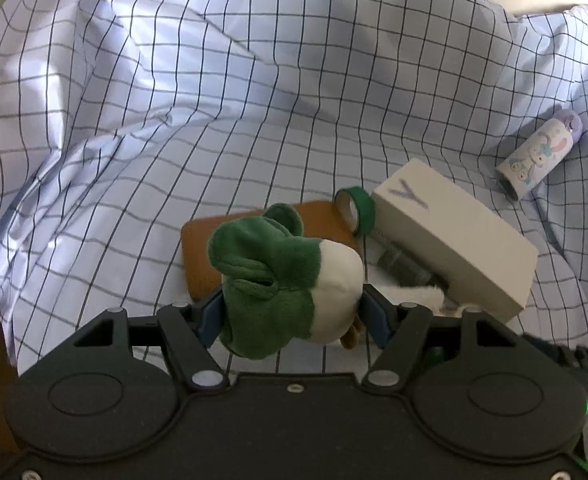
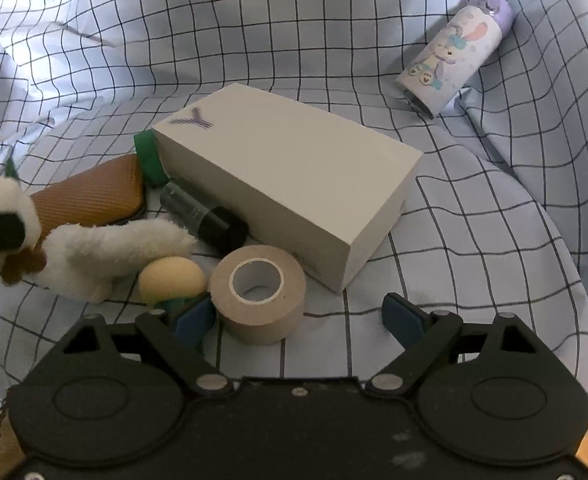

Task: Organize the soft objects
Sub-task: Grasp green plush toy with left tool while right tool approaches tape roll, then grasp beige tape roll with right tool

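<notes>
My left gripper [image 1: 294, 318] is shut on a green and white plush toy [image 1: 278, 276], which fills the gap between the blue pads and hangs above the checked sheet [image 1: 174, 100]. A white fluffy plush [image 2: 106, 256] lies on the sheet at the left of the right wrist view, with a cream soft ball [image 2: 172, 280] beside it. My right gripper [image 2: 298, 318] stands open low over the sheet. A beige tape roll [image 2: 258, 292] sits between its fingers, close to the left pad [image 2: 194, 322], with a wide gap to the right one.
A white box with a purple Y [image 2: 290, 176] lies in the middle, with a green tape roll [image 2: 150, 160], a brown pouch [image 2: 90, 196] and a dark cylinder [image 2: 206, 216] by it. A pastel printed bottle [image 2: 454, 52] lies far right. The sheet rises in folds all around.
</notes>
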Action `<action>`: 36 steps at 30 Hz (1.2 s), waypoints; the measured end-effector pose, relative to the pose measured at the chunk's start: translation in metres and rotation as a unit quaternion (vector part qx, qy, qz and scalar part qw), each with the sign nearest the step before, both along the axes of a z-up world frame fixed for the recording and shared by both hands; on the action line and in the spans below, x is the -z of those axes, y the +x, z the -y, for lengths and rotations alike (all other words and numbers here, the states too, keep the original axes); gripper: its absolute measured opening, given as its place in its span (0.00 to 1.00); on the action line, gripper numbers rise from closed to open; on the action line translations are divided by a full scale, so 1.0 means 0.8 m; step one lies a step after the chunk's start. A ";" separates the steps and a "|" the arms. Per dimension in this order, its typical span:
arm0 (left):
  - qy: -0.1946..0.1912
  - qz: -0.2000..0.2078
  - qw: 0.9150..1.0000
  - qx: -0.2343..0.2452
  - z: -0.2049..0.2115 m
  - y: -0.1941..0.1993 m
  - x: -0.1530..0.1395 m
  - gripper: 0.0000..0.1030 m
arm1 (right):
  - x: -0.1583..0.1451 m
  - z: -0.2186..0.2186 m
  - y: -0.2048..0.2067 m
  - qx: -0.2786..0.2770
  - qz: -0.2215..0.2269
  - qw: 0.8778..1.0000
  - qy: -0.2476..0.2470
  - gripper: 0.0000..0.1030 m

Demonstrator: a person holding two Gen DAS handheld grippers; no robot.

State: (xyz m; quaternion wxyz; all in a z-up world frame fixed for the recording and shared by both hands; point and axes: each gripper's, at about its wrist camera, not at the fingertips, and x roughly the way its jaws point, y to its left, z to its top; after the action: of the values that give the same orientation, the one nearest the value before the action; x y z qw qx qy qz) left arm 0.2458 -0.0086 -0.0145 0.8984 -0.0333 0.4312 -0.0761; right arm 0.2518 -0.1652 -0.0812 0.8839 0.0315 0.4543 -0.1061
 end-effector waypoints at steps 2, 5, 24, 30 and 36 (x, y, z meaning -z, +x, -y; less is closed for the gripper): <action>-0.001 -0.005 1.000 0.001 -0.001 -0.006 0.002 0.63 | 0.001 -0.001 0.003 -0.002 0.000 1.000 -0.003 0.84; -0.005 -0.011 1.000 0.003 -0.002 -0.015 0.005 0.63 | 0.003 -0.001 0.006 -0.002 -0.002 1.000 -0.002 0.79; -0.003 -0.024 1.000 0.016 0.002 -0.078 0.002 0.63 | -0.027 0.007 -0.029 0.000 0.014 0.999 0.039 0.46; -0.006 -0.026 0.999 0.022 0.003 -0.103 -0.004 0.63 | -0.052 0.008 -0.064 0.004 0.033 0.998 0.052 0.46; -0.018 -0.037 0.999 0.030 0.000 -0.128 -0.006 0.63 | -0.073 0.013 -0.105 0.006 0.047 0.996 0.072 0.46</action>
State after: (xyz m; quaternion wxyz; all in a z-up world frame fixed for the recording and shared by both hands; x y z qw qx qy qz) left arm 0.1430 -0.0087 -0.0100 0.8784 -0.0394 0.4635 -0.1093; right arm 0.1681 -0.1757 -0.0227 0.8993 0.1026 0.4181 -0.0774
